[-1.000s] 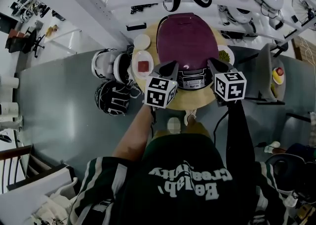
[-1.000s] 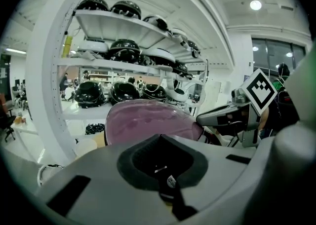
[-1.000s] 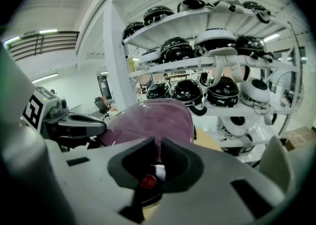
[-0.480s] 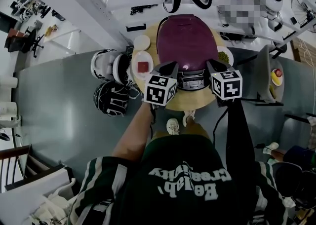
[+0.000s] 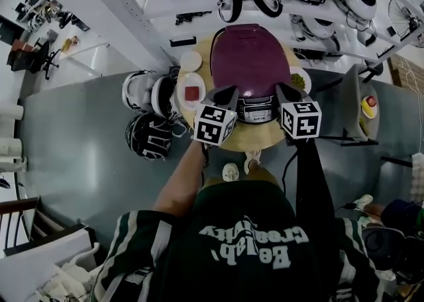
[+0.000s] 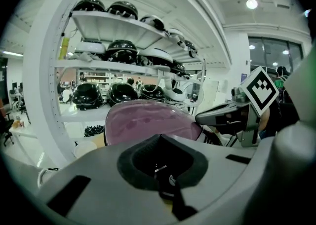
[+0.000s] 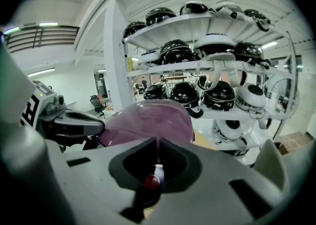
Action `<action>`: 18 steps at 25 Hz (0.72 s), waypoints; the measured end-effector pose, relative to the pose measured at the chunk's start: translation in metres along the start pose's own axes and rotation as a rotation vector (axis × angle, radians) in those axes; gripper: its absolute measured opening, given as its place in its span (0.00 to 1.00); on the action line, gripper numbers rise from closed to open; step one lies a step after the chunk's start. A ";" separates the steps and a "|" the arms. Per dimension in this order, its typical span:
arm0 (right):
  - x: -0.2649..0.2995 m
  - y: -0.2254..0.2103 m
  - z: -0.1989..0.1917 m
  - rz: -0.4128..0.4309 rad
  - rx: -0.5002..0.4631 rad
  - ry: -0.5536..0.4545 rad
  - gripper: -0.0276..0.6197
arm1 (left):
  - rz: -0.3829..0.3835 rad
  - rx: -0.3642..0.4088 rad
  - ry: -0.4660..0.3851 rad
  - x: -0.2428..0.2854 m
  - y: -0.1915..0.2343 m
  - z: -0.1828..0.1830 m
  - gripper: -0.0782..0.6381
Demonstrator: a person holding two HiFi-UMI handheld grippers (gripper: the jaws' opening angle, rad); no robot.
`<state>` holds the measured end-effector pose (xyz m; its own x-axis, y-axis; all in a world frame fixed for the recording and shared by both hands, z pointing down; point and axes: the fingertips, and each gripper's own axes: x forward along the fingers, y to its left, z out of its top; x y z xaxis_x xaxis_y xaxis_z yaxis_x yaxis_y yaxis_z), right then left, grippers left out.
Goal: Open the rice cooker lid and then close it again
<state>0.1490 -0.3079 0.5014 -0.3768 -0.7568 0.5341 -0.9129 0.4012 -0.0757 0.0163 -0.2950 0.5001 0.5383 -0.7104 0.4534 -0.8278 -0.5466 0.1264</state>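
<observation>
As one rice cooker [image 5: 248, 59] sits lid-down, two hand-held grippers [image 5: 227, 90] [image 5: 285, 89], both closed.

Plates [image 5: 192, 89] and helmets [image 5: 147, 134] crowd the rice cooker's [image 5: 250, 59] left.

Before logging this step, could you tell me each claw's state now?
Left claw: closed, holding nothing.
Right claw: closed, holding nothing.
</observation>
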 end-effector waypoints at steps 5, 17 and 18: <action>-0.012 0.004 0.012 -0.029 -0.008 -0.105 0.12 | 0.021 0.003 -0.079 -0.011 0.003 0.015 0.11; -0.057 0.032 0.061 -0.063 -0.073 -0.325 0.20 | 0.133 0.080 -0.341 -0.079 0.021 0.079 0.14; -0.061 0.036 0.064 -0.060 -0.078 -0.338 0.21 | 0.130 0.087 -0.352 -0.084 0.020 0.081 0.16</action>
<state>0.1286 -0.2804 0.4123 -0.3652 -0.9033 0.2253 -0.9253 0.3789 0.0193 -0.0325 -0.2819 0.3928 0.4632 -0.8770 0.1280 -0.8845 -0.4664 0.0055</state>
